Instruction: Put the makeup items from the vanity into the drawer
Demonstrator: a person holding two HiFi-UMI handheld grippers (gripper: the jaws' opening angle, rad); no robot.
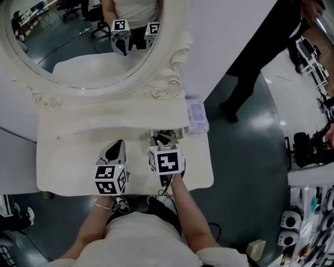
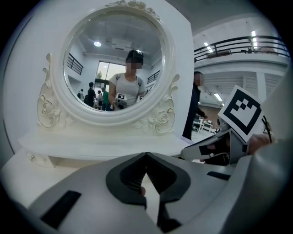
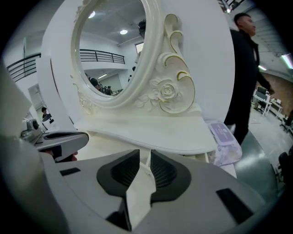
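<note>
A pack of wipes [image 1: 197, 116] lies on the table [image 1: 68, 167], just right of the mirror [image 1: 78, 47]. Before the mirror, the left hand-held gripper [image 2: 146, 154] has its jaws together and empty. The right hand-held gripper [image 3: 149, 155] has its jaws slightly apart and empty.

Place: large indoor lab-like hall | Evidence: polished grey floor [image 1: 250, 135], balcony railing [image 2: 238, 45], ceiling lights [image 2: 253, 34], office chairs [image 1: 95, 11] reflected in mirror [image 1: 78, 47], equipment [image 1: 305, 148] beside the vanity [image 1: 78, 161]

Lilac wipes pack [image 1: 197, 116], vanity [image 1: 78, 156] R end.
</note>
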